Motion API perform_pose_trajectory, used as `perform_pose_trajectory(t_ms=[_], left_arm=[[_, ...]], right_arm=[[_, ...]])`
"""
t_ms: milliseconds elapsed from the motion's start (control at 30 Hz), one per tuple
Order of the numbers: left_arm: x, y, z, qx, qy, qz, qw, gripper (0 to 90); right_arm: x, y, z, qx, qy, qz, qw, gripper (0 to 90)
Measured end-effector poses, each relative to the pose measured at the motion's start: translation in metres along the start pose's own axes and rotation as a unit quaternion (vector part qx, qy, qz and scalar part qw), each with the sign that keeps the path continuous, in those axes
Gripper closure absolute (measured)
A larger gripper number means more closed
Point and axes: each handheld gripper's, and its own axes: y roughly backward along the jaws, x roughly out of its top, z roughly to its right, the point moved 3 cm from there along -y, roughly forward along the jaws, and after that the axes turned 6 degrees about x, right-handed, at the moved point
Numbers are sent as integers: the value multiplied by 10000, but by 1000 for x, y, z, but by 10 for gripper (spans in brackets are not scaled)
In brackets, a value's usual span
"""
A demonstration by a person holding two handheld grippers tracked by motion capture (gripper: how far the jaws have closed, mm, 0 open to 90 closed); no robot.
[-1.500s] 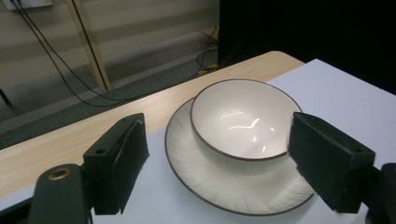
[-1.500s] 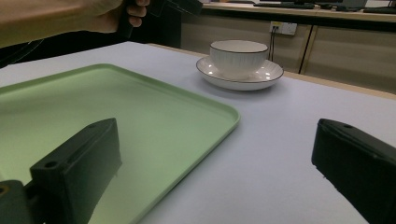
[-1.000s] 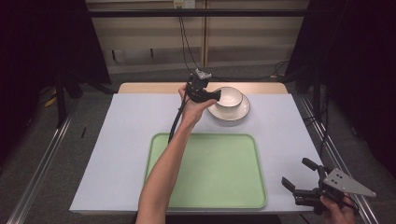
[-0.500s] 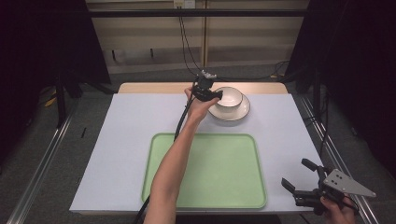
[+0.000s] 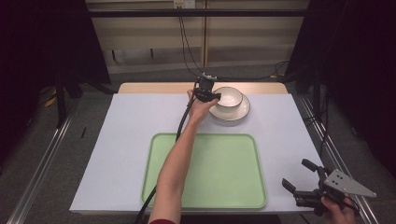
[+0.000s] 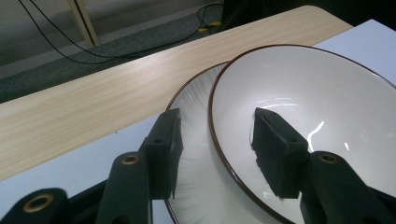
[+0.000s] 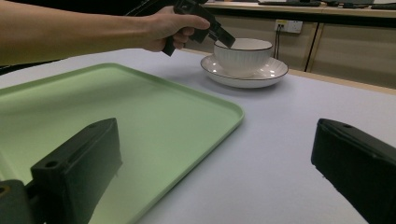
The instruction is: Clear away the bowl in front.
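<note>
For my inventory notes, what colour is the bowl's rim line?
Dark brown on the white bowl, clearest in the left gripper view.

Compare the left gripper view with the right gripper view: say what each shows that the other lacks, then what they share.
Left gripper view alone: the left gripper open, its jaws straddling the bowl's rim, one jaw inside, one outside above the plate. Right gripper view alone: the green tray, the right gripper wide open over the table, and the hand holding the other gripper. Shared: the white bowl sitting on its plate.
</note>
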Motion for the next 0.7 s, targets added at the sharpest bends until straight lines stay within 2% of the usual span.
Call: perform_pose_trajectory(t_ms=[33,67,233,267,333,367,467,533,600,633,700], left_arm=[[0,-2,1,-40,78,26,10000,536],[-1,-3,1,-48,65,-80,9999,552],[-2,-10,3,-74,10,-151,9999,599],[-2,-11,4,-70,69,-159,9998,621],[-3,-15,4,-46,-22,-336,9994,645],[-3,-15,4,-46,-22,-336,9994,669],[-4,-17,5,-114,104,-354,9993,701],[-4,-18,5,-130,25,-399,9991,708],[-4,-17,4,-134,112,-437,9989,746],[-4,-17,3,-205,198,-438,9986,766],[-4,-18,3,-177,218,-476,9985,800]], right_arm=[[0,0,0,0,0,0,10000,13],[0,-1,0,4,-29,19,10000,15],[0,0,-1,-2,16,14,10000,15],[-1,0,-1,16,-20,-12,10000,15],[-1,0,-1,30,6,-22,10000,15],[-1,0,-1,30,6,-22,10000,15],[0,0,-1,2,15,10,10000,16],[-1,1,-1,9,23,-6,10000,15],[-1,0,-1,34,48,-47,10000,15],[-1,0,-2,53,41,-39,10000,15],[-1,0,-2,66,27,-28,10000,15]])
